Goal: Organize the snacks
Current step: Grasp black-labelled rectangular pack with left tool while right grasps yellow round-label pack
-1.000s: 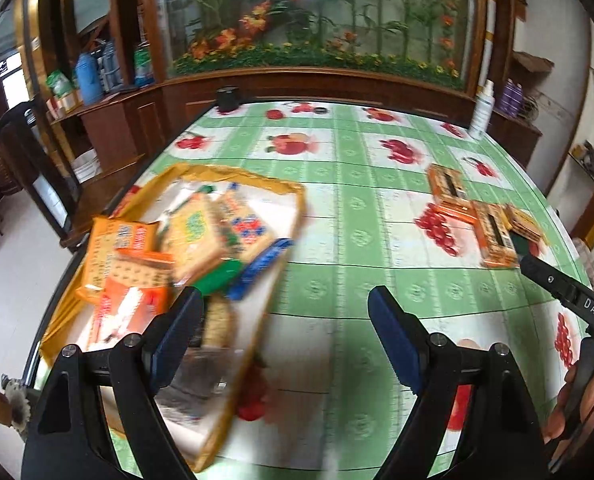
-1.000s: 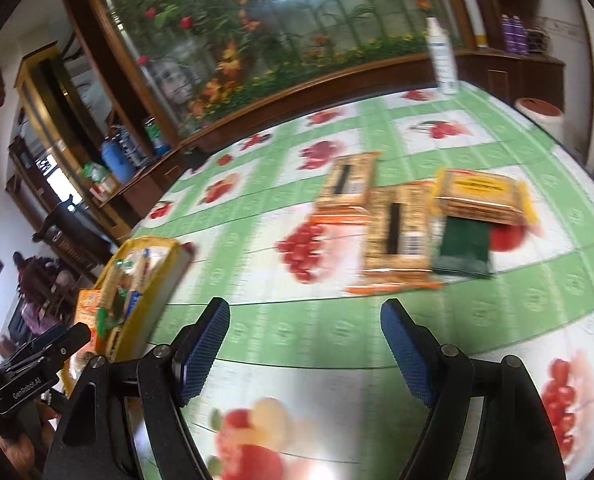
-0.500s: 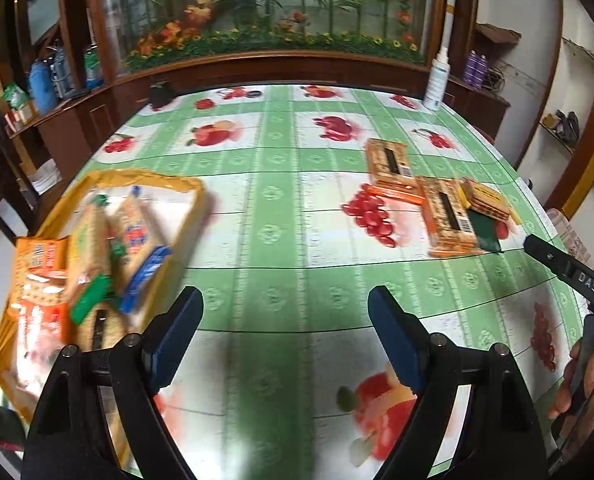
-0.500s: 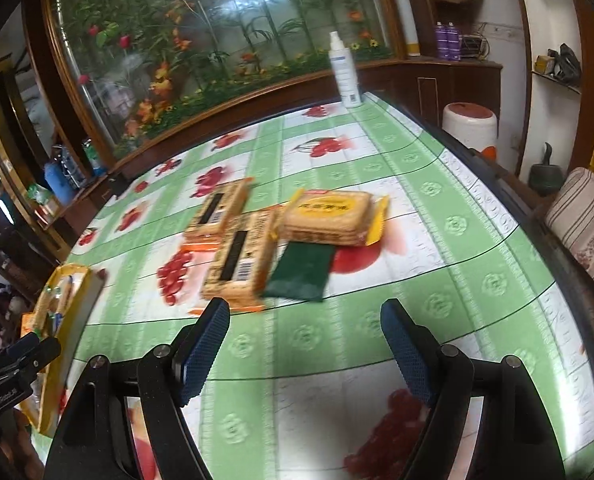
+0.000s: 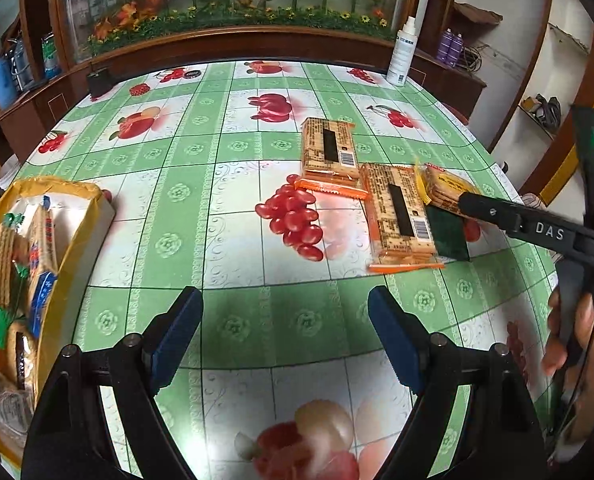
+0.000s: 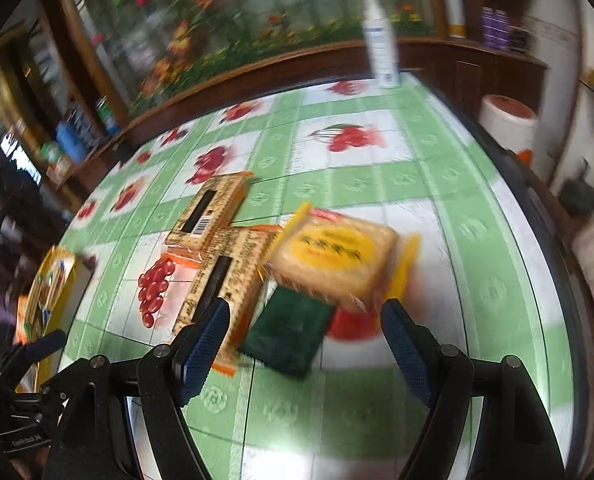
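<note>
Two orange cracker packs (image 5: 329, 156) (image 5: 397, 216), a yellow biscuit pack (image 5: 445, 188) and a dark green packet (image 5: 447, 232) lie together on the green fruit-print tablecloth (image 5: 233, 240). A yellow tray (image 5: 77, 216) at the left holds several snack packs. My left gripper (image 5: 285, 332) is open and empty over bare cloth. My right gripper (image 6: 305, 340) is open and empty, just in front of the green packet (image 6: 289, 332) and yellow pack (image 6: 333, 256); the near orange pack (image 6: 225, 276) is by its left finger. It also shows in the left wrist view (image 5: 509, 216).
A white spray bottle (image 5: 403, 56) stands at the table's far right edge. A small black object (image 5: 99, 82) sits at the far left edge. A wooden cabinet with flowers runs behind. A white bin with an orange top (image 6: 505, 120) stands beside the table.
My left gripper has swung right, away from the tray, toward the middle of the table. My right gripper has moved in close to the loose packs. Both stay open.
</note>
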The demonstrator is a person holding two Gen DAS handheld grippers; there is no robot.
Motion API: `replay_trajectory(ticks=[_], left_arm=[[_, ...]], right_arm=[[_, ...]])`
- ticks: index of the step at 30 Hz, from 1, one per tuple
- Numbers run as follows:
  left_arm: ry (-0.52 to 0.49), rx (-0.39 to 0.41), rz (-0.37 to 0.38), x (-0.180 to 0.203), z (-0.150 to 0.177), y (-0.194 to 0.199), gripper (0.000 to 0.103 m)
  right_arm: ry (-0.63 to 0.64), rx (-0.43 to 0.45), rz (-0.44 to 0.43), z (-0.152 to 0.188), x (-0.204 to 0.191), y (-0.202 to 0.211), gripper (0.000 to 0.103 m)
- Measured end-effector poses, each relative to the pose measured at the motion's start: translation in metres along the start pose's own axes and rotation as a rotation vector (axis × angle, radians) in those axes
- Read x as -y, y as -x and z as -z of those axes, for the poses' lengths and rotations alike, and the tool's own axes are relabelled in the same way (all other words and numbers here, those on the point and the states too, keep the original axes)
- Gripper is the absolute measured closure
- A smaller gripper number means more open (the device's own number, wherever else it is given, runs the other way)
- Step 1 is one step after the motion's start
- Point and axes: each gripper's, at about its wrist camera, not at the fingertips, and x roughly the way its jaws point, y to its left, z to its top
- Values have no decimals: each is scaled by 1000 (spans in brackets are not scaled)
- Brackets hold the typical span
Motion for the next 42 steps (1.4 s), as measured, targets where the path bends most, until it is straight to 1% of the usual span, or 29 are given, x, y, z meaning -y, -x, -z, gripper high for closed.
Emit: replay_trajectory(ticks=[1,3,5,8,13,16,19,24,25,27,29,30,31,32,34,38,41,42], left_arm=[[3,-4,0,0,-1,-2,18],[8,-13,0,2,-6,-8,18],[10,-22,0,4,-10,-14,18],[16,-32,6,9,-16,-23,18],[9,-41,10,22,-23,-35,18],[4,-47,6,26,-24,-38,18],[7,-52,0,27,-27,-41,18],[2,-52,-5,30,-32,-45,18],[-1,-53,-5,32,-34,-46,18],[-9,-61,-5,36,-36,-50,18],[-19,-65,-7,41,-37,-53,18],[-23,-66,-8,43,-38,-54,18],[-28,-64,-9,46,-38,-55,18],[-36,-62,-12,50,-39,-55,18],[-48,-58,-16,55,-41,-57,18],[-56,-62,-10,67,-46,-63,18],[-50,-70,-10,75,-52,-73,18],[-52,-74,-12,79,-52,-78,17]], right_arm=[[50,-49,-17,-7,-2,-7,23],[140,-104,-29,-15,-4,-16,23],[255,-125,-28,-20,-6,-23,23],[346,-141,-70,-22,-4,-31,23],[403,-156,-73,-38,4,-42,23],[448,-189,-95,-43,4,-50,22],[485,-215,-104,-44,1,-59,18],[447,-230,-114,-39,7,-68,18],[421,-227,-119,-38,9,-68,17],[386,-228,-103,-37,12,-67,19],[330,-221,-74,-36,15,-60,28],[315,-218,-51,-34,16,-57,31],[294,-206,-15,-33,17,-52,31],[267,-194,3,-31,20,-46,31],[182,-160,5,-29,30,-30,31],[6,-74,-47,-23,50,12,32],[-36,0,-71,-13,49,48,32],[-41,18,-78,-10,46,58,32]])
